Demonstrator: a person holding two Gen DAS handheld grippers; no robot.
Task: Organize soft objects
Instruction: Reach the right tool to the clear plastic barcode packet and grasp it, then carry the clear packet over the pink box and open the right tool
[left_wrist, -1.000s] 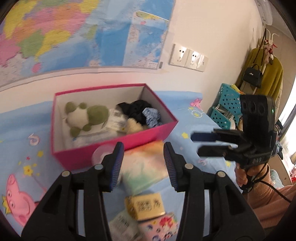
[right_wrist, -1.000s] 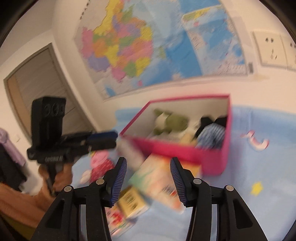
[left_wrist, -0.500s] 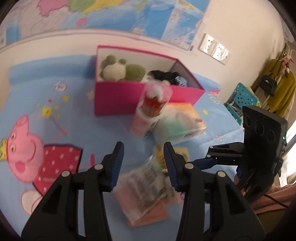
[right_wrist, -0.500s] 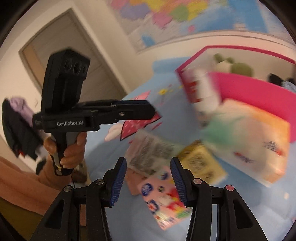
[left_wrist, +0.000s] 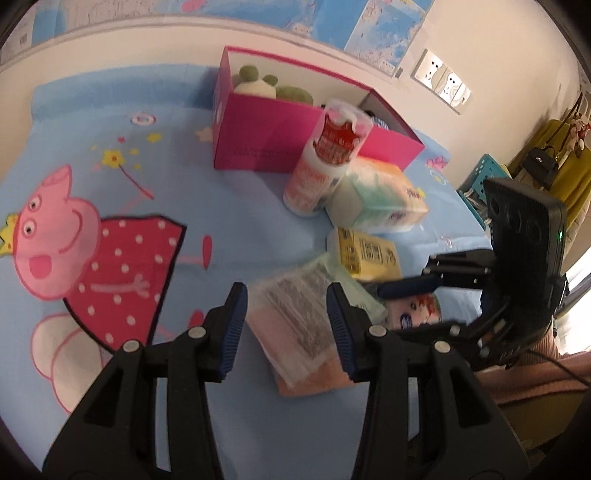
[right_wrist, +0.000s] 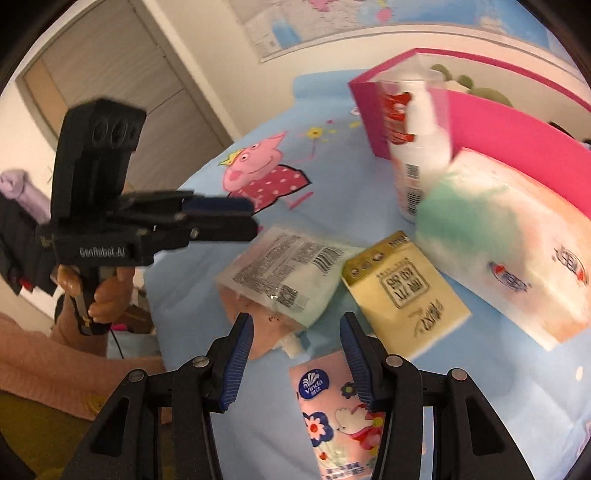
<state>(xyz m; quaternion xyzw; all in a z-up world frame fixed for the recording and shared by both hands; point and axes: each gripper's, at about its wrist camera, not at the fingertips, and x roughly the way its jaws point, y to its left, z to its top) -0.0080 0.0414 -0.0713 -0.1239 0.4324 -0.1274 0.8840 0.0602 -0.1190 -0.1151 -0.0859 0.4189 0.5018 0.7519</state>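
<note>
**Both grippers spread above soft packs on cartoon sheet**

Left gripper (left_wrist: 284, 317) stands wide, holding nothing, over the clear plastic refill pouch with printed label (left_wrist: 295, 314). Right gripper (right_wrist: 295, 350) likewise wide and empty, above the pink floral tissue pack (right_wrist: 336, 413). Bare blue cartoon-print sheet (left_wrist: 110, 166) lies open to the left. Beyond: yellow tissue pack (right_wrist: 402, 291), large pastel tissue bundle (left_wrist: 376, 199), upright red-and-white canister (left_wrist: 325, 158) just before the magenta cardboard box (left_wrist: 280, 129) holding a green-and-white plush toy (left_wrist: 258, 83).
</note>
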